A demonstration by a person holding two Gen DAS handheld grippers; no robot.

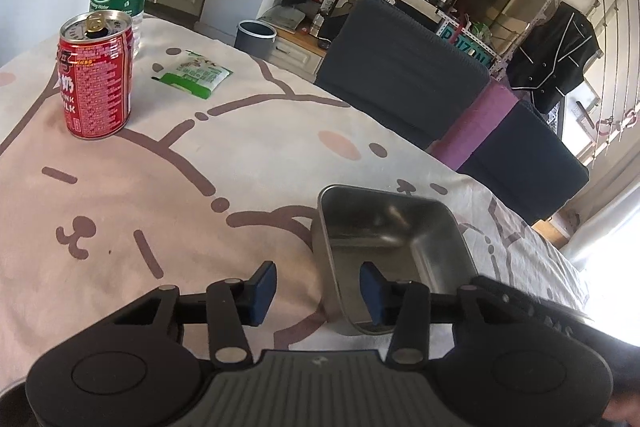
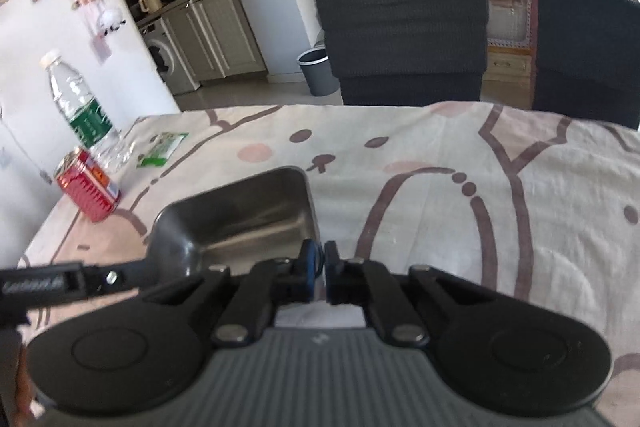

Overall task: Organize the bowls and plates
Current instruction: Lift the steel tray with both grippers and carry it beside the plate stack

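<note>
Left wrist view: the steel bowl [image 1: 390, 251] sits on the tablecloth [image 1: 160, 227] right ahead of me. Thin, stiff, light and slick, I'd say, so the rim is the place to pinch. My left gripper [image 1: 318, 287] is spread wide, straddling its near wall, holding nothing.

Right wrist view: my right gripper [image 2: 320, 269] is pinched onto the bowl's right rim, pads nearly meeting.

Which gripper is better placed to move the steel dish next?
The right gripper: its jaws are already shut on the rim of the steel dish. The left gripper is open, straddling the dish's wall without clamping.
</note>
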